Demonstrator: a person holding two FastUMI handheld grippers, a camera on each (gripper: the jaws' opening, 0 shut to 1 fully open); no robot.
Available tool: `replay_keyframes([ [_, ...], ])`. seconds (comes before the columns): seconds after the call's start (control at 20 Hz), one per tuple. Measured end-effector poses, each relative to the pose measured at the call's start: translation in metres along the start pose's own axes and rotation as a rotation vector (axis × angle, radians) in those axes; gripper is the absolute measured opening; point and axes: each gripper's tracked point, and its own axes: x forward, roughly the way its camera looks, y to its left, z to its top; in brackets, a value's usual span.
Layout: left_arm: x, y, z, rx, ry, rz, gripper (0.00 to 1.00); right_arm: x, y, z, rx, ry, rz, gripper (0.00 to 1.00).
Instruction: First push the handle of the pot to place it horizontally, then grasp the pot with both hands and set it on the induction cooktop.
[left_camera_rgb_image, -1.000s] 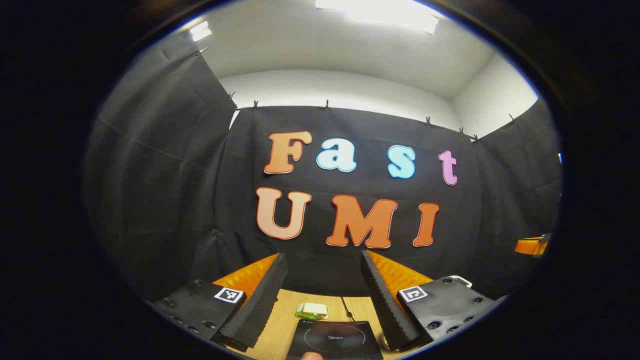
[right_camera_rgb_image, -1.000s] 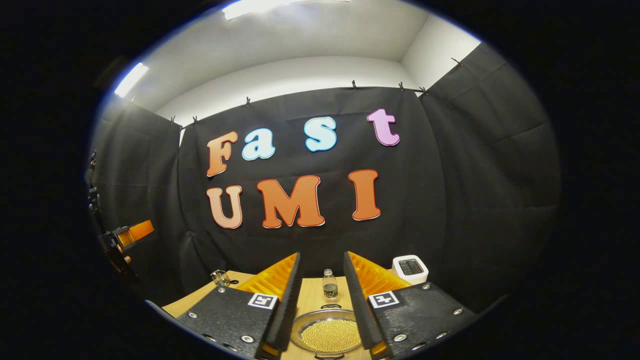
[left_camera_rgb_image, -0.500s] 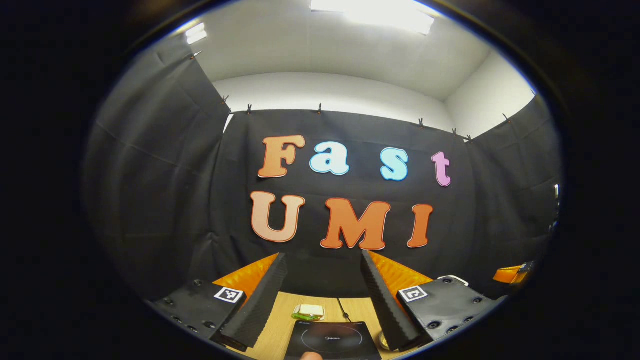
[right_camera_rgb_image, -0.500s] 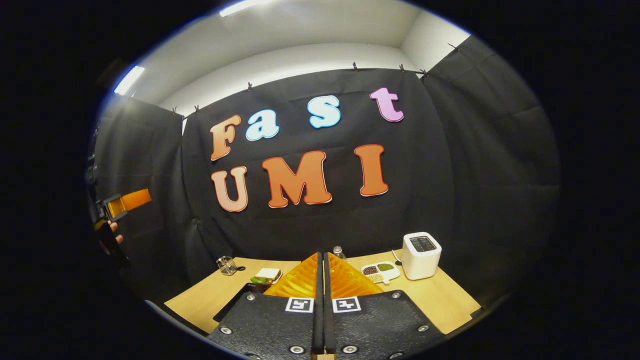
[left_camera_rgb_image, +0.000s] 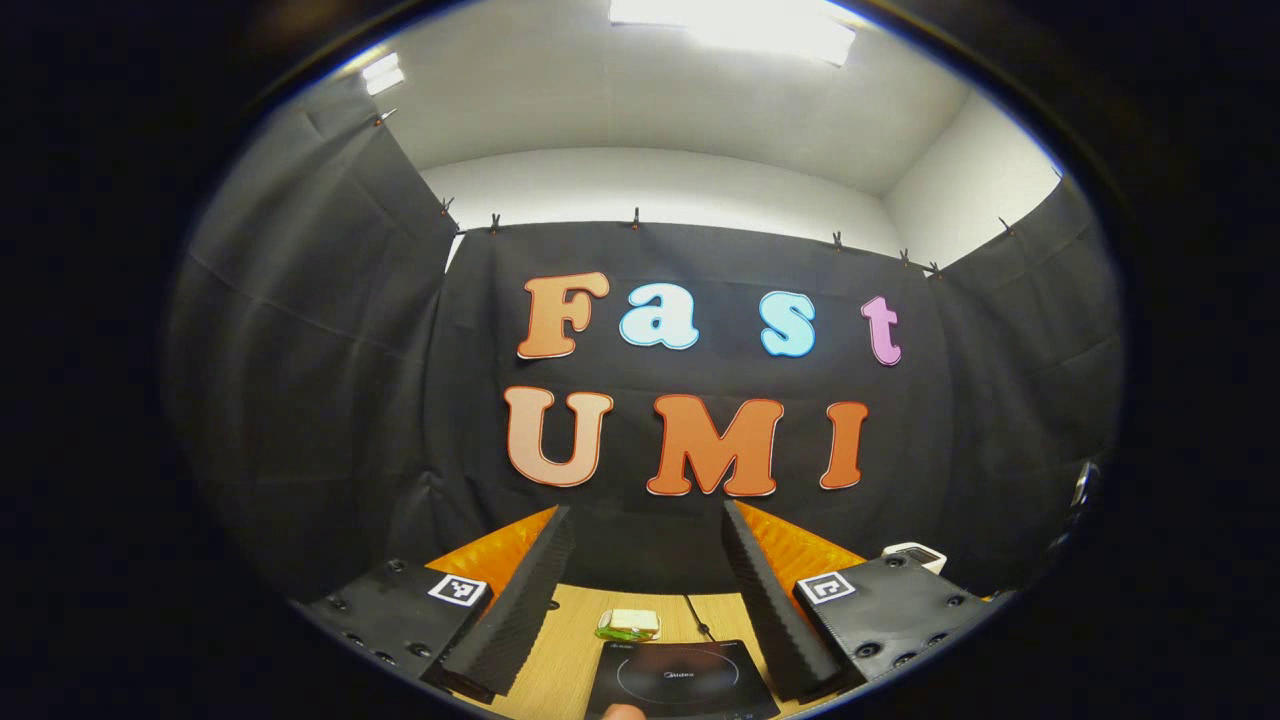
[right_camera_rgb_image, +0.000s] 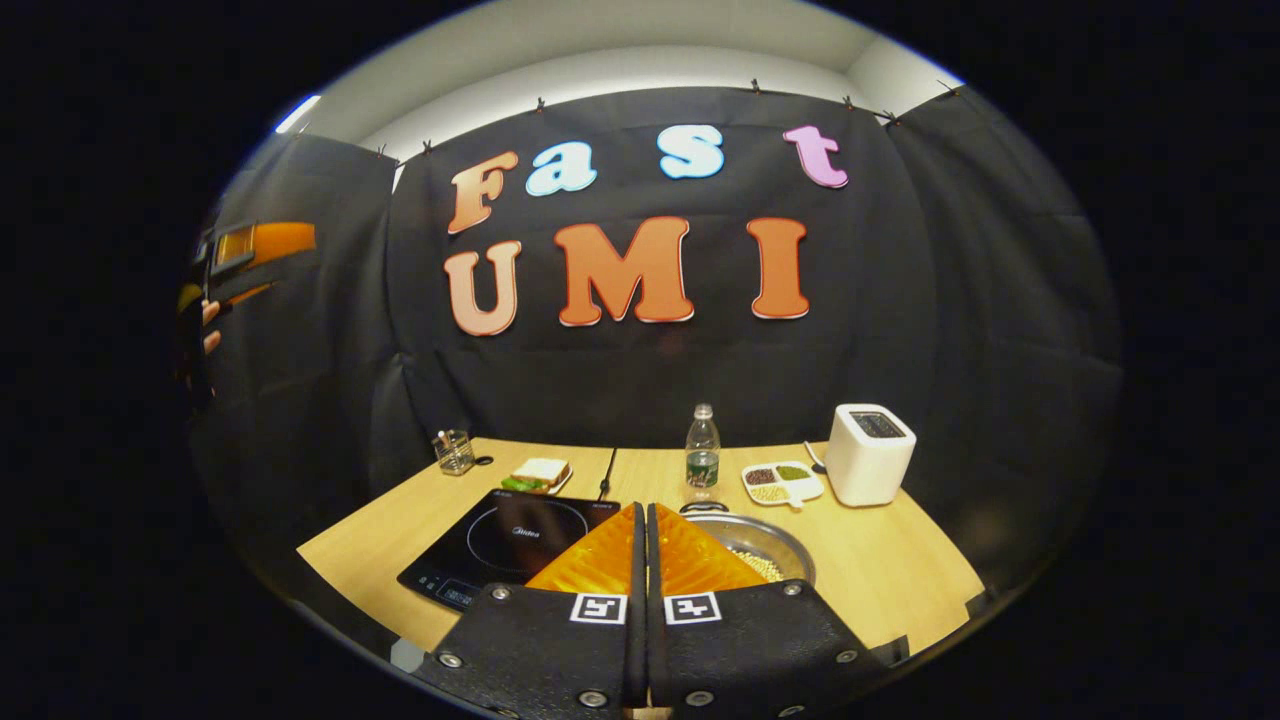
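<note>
The steel pot with pale beads inside stands on the wooden table, right of the black induction cooktop. One thin pot handle shows at its far rim. My right gripper is shut with nothing between its fingers; it hovers above the near side of the pot and hides the pot's left part. My left gripper stands open and empty, high above the cooktop. In the right gripper view the left gripper is far off at the left, held by a hand.
Along the back of the table stand a glass cup, a sandwich on a plate, a water bottle, a divided dish of beans and a white toaster. The cooktop's cable runs to the back edge.
My right gripper has shut from open and drawn back from the pot, tilting down so the whole table shows. The left gripper has barely moved.
</note>
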Motion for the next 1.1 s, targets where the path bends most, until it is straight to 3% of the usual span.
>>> replay_keyframes([
  [0.6,0.007,0.006,-0.019,-0.031,0.029,0.011,0.99,0.023,-0.002,-0.137,0.045,0.264,0.018,0.0],
  [0.85,0.009,0.002,-0.026,-0.042,0.058,-0.001,0.97,0.026,-0.002,-0.172,0.055,0.345,0.043,0.0],
  [1.1,0.007,-0.004,-0.025,-0.043,0.048,-0.01,0.97,0.032,-0.015,-0.19,0.09,0.393,0.017,0.0],
])
